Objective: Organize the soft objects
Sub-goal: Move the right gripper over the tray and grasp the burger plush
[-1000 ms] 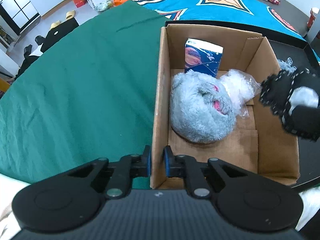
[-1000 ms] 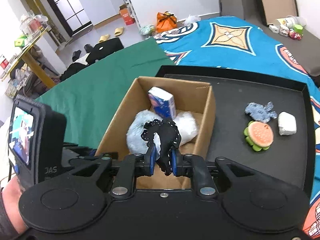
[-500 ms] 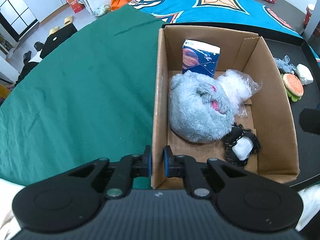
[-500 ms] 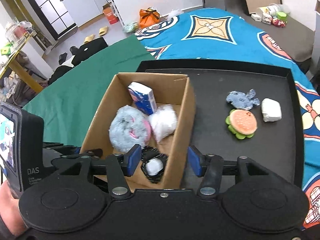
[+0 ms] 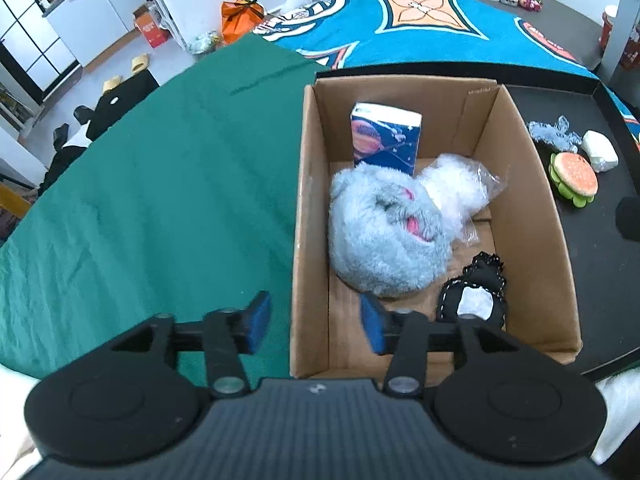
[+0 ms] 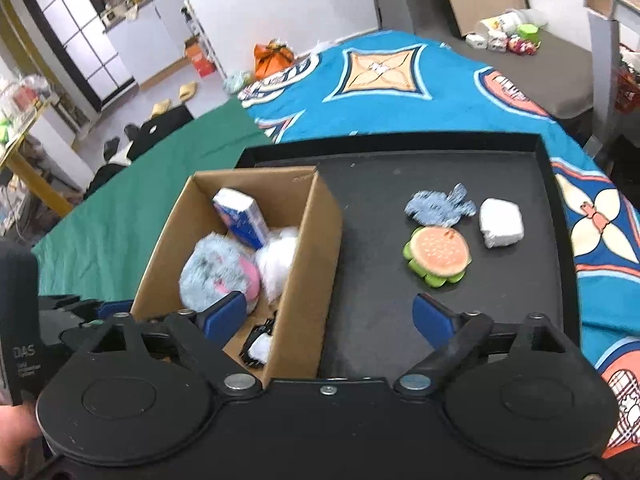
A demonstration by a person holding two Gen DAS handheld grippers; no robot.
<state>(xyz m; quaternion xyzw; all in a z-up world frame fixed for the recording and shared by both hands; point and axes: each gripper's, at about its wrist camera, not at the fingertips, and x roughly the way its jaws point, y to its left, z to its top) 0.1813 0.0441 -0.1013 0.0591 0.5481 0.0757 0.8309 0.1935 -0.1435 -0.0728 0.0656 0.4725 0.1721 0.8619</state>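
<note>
Cardboard box [image 5: 520, 184]: brown and open-topped, its near left wall standing right between the left gripper's spread pads.
Left gripper [image 5: 316, 322]: jaws wide apart now, one blue pad outside the box over the green cloth [image 5: 160, 200], the other inside; half a second ago those pads were pinched on that wall.
Right gripper [image 6: 328, 316]: jaws fully apart and holding nothing, straddling the box's right wall, with the right pad over the black tray [image 6: 380, 184]; it has swung further right since half a second ago.
Black lace pouch [image 5: 476, 296]: lying on the box floor just right of the left gripper's inner pad; a second ago the right gripper was clamped on it.
Grey plush [image 5: 384, 236]: in the box, ahead of the left jaws, touching the white bagged fluff [image 5: 456, 188] and the blue tissue pack [image 5: 386, 140].
Burger toy [image 6: 438, 254]: on the tray, ahead of the right pad, with the blue rag [image 6: 440, 206] and white pad [image 6: 500, 222] beyond.
</note>
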